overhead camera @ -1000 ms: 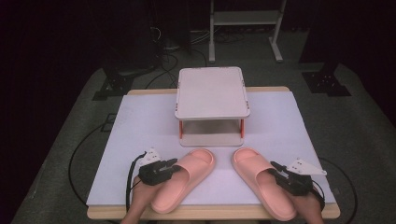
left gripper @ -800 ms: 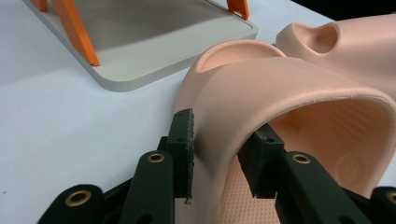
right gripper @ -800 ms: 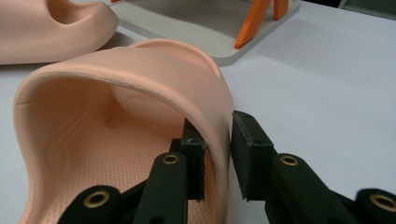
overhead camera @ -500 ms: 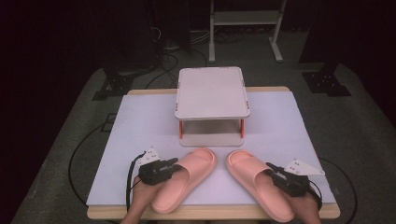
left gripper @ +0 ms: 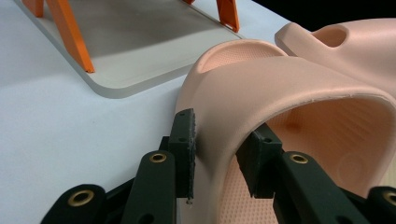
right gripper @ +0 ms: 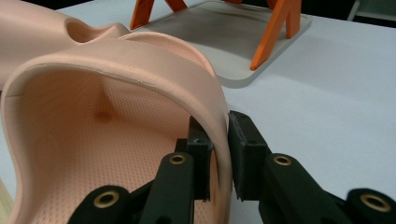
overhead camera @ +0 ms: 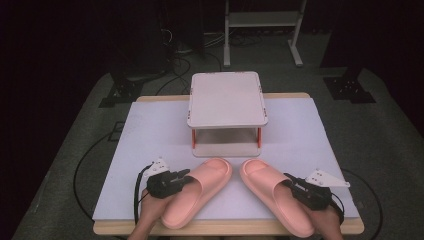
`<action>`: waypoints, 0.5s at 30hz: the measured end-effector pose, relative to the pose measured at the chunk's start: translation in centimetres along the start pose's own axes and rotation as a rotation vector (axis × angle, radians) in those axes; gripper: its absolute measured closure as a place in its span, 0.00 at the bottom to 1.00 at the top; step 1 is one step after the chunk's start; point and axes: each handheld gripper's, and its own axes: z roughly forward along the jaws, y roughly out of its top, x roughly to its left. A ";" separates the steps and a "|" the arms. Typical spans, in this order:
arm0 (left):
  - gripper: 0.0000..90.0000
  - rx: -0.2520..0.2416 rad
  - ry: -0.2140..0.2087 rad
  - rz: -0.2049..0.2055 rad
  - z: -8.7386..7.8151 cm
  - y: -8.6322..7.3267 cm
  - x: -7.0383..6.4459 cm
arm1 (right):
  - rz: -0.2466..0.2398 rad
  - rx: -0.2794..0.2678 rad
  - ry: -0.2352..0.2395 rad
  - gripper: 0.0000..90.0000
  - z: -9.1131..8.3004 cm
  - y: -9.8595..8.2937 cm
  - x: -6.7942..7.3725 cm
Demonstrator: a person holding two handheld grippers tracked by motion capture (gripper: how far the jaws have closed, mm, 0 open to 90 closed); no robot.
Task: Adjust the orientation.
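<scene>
Gripping each slipper by the outer wall of its strap, the two grippers hold the pair side by side at the near edge of the table (overhead camera: 150,130), just in front of the small shelf (overhead camera: 227,97). The left gripper (overhead camera: 182,178) is clenched on the left slipper (overhead camera: 197,195): in the left gripper view one jaw sits outside the strap wall and the other inside it, pinching the foam between them. The right gripper (overhead camera: 295,186) is clamped the same way on the right slipper (overhead camera: 275,197), its jaws straddling the strap edge in the right gripper view.

A hold on the strap makes sense — it is the one thin, raised part that narrow jaws can close over, and it lets each shoe be steered without lifting the sole.

Both slippers lie sole-down, toes toward the shelf and heels toward the person. Their long axes are not parallel — the toes converge near the shelf's lower board (overhead camera: 226,148) while the heels splay outward, forming a shallow V. The toes are near each other but apart.
</scene>
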 end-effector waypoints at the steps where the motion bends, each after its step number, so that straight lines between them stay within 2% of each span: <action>1: 0.76 -0.003 -0.002 -0.002 -0.1 0.0 0.0 | -0.001 -0.002 0.004 0.88 0.0 0.1 0.1; 15: 0.77 -0.036 -0.017 0.001 -1.5 1.0 -0.1 | 0.002 -0.036 0.016 0.89 -0.5 1.3 0.6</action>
